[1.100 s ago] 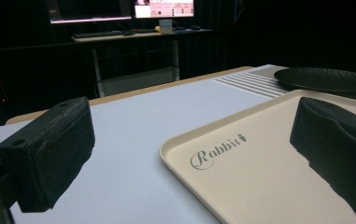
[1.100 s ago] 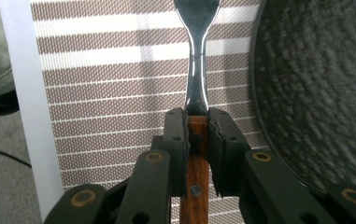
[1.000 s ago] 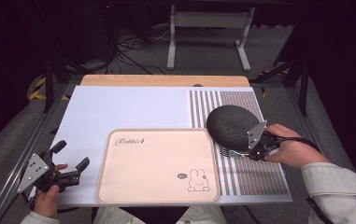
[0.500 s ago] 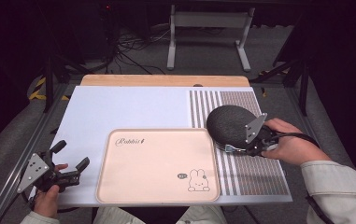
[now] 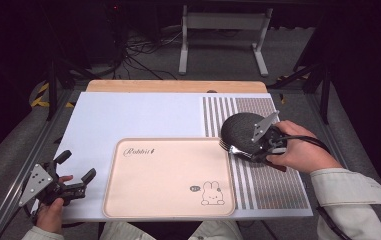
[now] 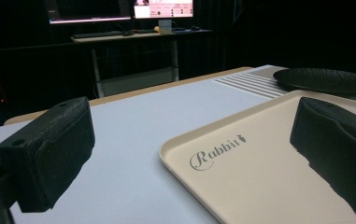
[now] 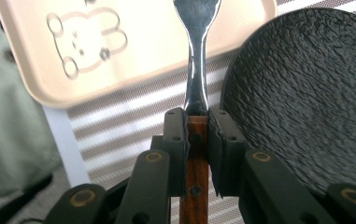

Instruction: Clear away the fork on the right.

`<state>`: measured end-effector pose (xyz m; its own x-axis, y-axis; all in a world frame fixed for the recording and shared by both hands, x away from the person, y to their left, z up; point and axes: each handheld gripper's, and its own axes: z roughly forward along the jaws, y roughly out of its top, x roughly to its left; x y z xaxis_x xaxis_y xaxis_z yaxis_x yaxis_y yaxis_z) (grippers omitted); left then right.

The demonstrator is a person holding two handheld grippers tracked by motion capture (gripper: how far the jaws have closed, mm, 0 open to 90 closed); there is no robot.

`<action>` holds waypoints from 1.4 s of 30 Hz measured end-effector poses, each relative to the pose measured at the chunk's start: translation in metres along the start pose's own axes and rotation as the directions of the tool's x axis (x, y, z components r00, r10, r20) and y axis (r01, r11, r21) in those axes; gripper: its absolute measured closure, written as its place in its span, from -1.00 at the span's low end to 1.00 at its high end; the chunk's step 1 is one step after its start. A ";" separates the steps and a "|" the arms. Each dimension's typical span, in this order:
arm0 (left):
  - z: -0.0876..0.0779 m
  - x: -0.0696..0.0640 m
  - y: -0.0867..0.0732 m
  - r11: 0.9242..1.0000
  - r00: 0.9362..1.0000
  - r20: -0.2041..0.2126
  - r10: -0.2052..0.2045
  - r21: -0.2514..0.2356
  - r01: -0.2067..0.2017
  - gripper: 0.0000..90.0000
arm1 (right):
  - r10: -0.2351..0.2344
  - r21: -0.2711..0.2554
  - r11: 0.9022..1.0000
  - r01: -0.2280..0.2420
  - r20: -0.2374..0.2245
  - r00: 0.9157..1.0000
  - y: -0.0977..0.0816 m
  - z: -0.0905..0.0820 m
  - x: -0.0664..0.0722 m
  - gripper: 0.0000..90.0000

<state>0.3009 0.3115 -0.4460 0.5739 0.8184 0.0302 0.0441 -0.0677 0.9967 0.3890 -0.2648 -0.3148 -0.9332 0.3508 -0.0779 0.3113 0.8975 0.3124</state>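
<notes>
wooden-handled fork point(image 7: 195, 79) in right claw point(image 7: 196, 116), tines toward the tray point(image 7: 157, 46)

My high view looks forward and down over the whole table point(image 5: 143, 115). My left gripper view sits low, facing across the tray point(image 6: 259, 172) toward the black plate point(image 6: 325, 80). My right gripper view looks down close; both share tray and plate

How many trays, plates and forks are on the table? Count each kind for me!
Tray: 1
Plate: 1
Fork: 1, held off the table in the right gripper
Total: 3
</notes>
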 end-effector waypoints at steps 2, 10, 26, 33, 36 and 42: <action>0.000 0.000 0.000 1.000 1.000 -0.002 0.001 0.001 -0.001 -0.98 | 0.014 -0.004 1.000 -0.014 -0.003 1.000 0.004 0.001 0.001 0.75; 0.000 0.001 0.000 1.000 1.000 -0.002 0.000 -0.002 0.000 -0.98 | 0.119 -0.025 0.993 -0.119 0.002 0.993 0.021 0.002 0.002 0.75; -0.001 0.001 0.001 1.000 1.000 0.000 0.000 -0.006 0.000 -0.98 | 0.317 -0.077 0.945 -0.317 -0.007 0.948 0.050 0.008 0.015 0.75; -0.001 0.000 0.001 1.000 1.000 0.000 -0.001 -0.008 0.001 -0.98 | 0.400 -0.081 0.913 -0.399 -0.009 0.917 0.062 0.013 0.023 0.75; -0.001 0.001 0.001 1.000 1.000 0.001 0.000 -0.010 0.000 -0.98 | 0.440 -0.106 0.892 -0.439 -0.016 0.898 0.067 0.014 0.027 0.75; -0.002 0.001 0.002 1.000 1.000 0.004 0.002 -0.012 -0.002 -0.98 | 0.529 -0.125 0.842 -0.525 -0.006 0.849 0.073 0.019 0.033 0.75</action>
<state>0.2999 0.3130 -0.4440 0.5769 0.8162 0.0322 0.0329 -0.0626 0.9975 0.3845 -0.1831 -0.3124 -0.6285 0.7708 0.1046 0.7296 0.5376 0.4226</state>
